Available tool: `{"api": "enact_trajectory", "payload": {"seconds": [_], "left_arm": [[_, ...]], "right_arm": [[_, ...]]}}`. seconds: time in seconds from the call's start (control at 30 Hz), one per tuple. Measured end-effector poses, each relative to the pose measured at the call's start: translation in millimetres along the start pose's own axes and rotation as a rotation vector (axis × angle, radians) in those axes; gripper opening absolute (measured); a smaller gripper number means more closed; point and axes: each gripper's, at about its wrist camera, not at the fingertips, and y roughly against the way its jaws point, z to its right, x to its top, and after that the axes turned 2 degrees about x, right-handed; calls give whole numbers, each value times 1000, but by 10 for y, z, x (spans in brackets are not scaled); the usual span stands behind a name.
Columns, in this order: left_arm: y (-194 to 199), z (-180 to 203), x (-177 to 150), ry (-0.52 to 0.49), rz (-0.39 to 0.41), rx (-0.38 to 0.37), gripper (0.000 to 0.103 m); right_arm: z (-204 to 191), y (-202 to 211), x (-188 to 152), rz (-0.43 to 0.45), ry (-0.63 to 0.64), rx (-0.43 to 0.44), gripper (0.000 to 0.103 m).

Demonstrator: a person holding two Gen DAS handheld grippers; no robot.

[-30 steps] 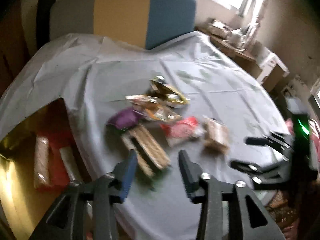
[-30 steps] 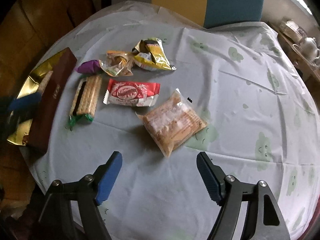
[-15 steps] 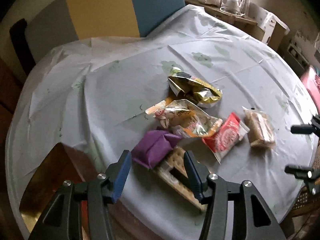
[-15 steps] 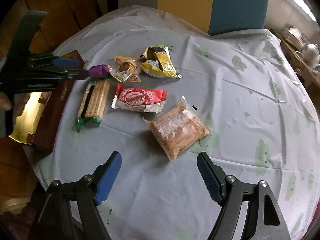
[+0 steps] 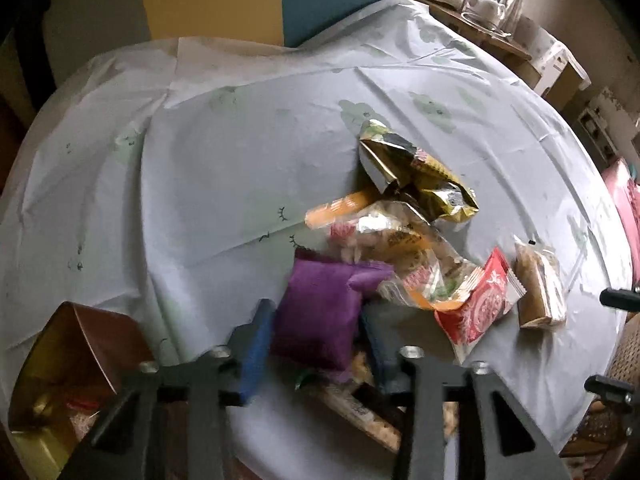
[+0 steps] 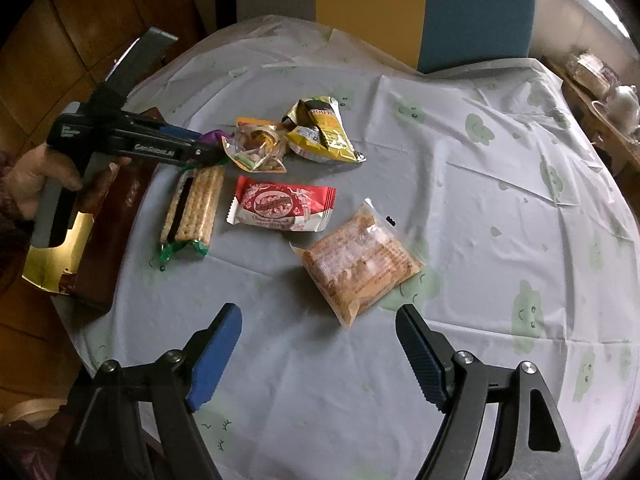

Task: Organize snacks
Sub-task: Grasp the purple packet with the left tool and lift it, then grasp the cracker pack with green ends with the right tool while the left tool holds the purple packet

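Near the table's left edge, the left gripper (image 5: pixel 316 348) clamped the purple packet (image 5: pixel 320 312), while the right gripper (image 6: pixel 318 354) hovered with jaws apart.

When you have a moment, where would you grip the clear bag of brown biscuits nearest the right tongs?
Probably across the clear bag of brown biscuits at its narrower width, coming from above at the near side: it lies flat and diagonal, apart from the other packets.

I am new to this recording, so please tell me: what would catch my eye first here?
The left hand-held gripper has its fingers on either side of a purple packet at the table's left edge. Beside it lie a red wrapper, a yellow bag and a cracker pack. The right hand-held gripper hangs open.
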Motion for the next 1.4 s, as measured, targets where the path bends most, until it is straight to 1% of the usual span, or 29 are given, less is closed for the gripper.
{"api": "enact_trajectory", "payload": {"seconds": [0.07,0.17,0.27,0.37,0.47,0.63,0.7,0.8,0.93,1.0,1.07,1.2,1.27,1.4], "left_arm": [[108,36,-49,14,39,19,39],[330,106,-152,38,110,20,39],[605,262,-344,49,183,-11,39],[808,452,-575,43,236,-55,39],[939,694,-852,18,278,-64,39],[987,1016,-1365,-30,301,-88,39],[953,1117,-1561,-53,306,-71,39],[929,1171,-1796,-76,306,-60,39],[865,1185,-2089,-93,300,-25,39],[817,1135,-2157,-76,294,-38,39],[816,1122,-2220,-79,326,-36,39],[788,1126,-2266,-82,348,-40,39],[794,1109,-2293,-67,363,-52,39],[806,1049,-2317,-38,380,-88,39]], "right_arm": [[-7,5,1,4,2,-6,80],[2,14,3,8,-3,-12,80],[18,30,8,14,-9,-20,80],[34,37,7,18,-17,-30,80],[54,34,3,20,-26,-45,80],[82,31,-12,20,-44,-59,80],[72,27,-18,20,-44,-62,80],[38,19,-26,20,-35,-60,80],[-24,-4,-34,18,-11,-42,80],[-64,-17,-40,16,2,-38,80],[-114,-26,-46,16,13,-23,80],[-247,-39,-27,15,34,27,80],[-360,-44,31,11,41,72,80],[-676,-78,234,24,110,100,80]]}}
